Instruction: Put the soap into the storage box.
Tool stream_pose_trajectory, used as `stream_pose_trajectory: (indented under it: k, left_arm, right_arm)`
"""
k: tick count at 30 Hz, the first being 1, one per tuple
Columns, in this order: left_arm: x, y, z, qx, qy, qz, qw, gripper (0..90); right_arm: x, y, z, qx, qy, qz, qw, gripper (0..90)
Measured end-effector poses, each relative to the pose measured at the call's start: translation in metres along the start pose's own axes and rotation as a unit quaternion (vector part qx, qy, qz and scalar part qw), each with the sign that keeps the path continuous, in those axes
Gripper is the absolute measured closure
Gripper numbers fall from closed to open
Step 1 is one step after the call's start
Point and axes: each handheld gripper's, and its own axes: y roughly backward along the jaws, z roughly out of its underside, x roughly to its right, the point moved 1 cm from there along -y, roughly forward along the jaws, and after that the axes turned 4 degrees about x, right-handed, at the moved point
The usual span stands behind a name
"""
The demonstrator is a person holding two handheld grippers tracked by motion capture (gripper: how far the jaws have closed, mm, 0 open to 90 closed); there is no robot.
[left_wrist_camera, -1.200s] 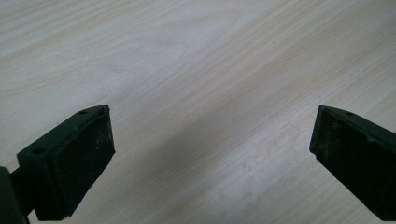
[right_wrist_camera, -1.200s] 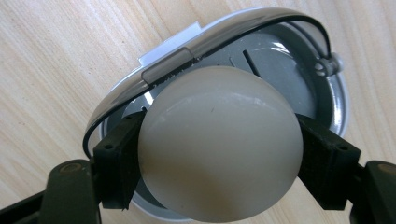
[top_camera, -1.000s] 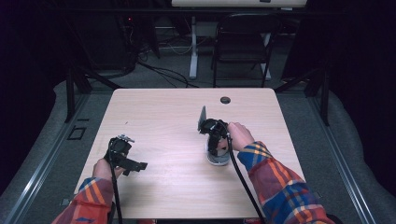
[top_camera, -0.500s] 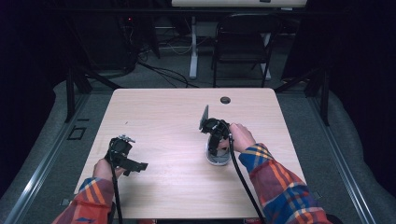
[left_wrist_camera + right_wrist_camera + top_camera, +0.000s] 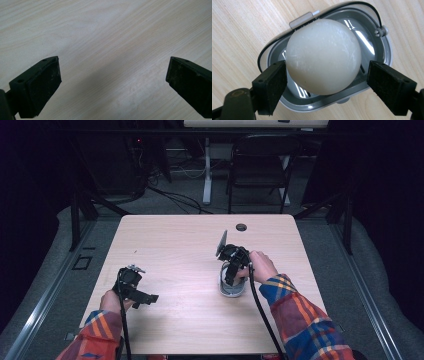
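Note:
A white egg (image 5: 323,55) sits in a small grey slicer-like dish (image 5: 384,50) on the wooden table. My right gripper (image 5: 325,67) points down over it with one pad on each side of the egg. Its jaws have just been opening: a gap shows at the right pad (image 5: 387,85), and the left pad (image 5: 270,86) stands at the shell's edge. In the high view the right gripper (image 5: 231,275) hangs over the dish (image 5: 231,292), right of centre. My left gripper (image 5: 145,297) rests at the front left, open, with bare wood between its pads (image 5: 42,85).
The light wooden table (image 5: 175,245) has a dark round cable hole (image 5: 241,227) near its far edge. A black chair (image 5: 257,165) and cables stand on the floor behind the table. A person's plaid sleeves come in from the bottom.
The right hand and gripper have shifted very slightly over the dish. The left hand has kept still.

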Motion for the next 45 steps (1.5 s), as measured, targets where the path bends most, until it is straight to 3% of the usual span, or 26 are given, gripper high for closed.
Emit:
stream_pose_trajectory:
  k: [24,38,45]
  left_arm:
    - [0.001,0.0,0.0,0.0,-0.002,-0.002,1.0,0.0]
    - [0.002,-0.001,0.0,-0.001,-0.001,-0.002,1.0,0.0]
    - [0.002,-0.001,0.0,-0.001,-0.001,-0.002,1.0,0.0]
  right_arm:
    - [0.001,0.025,0.012,0.032,0.003,0.013,0.9994,9.9]
    - [0.006,0.05,0.036,0.06,-0.011,0.024,0.9978,4.7]
    - [0.005,0.059,0.056,0.078,-0.022,0.03,0.9962,3.7]
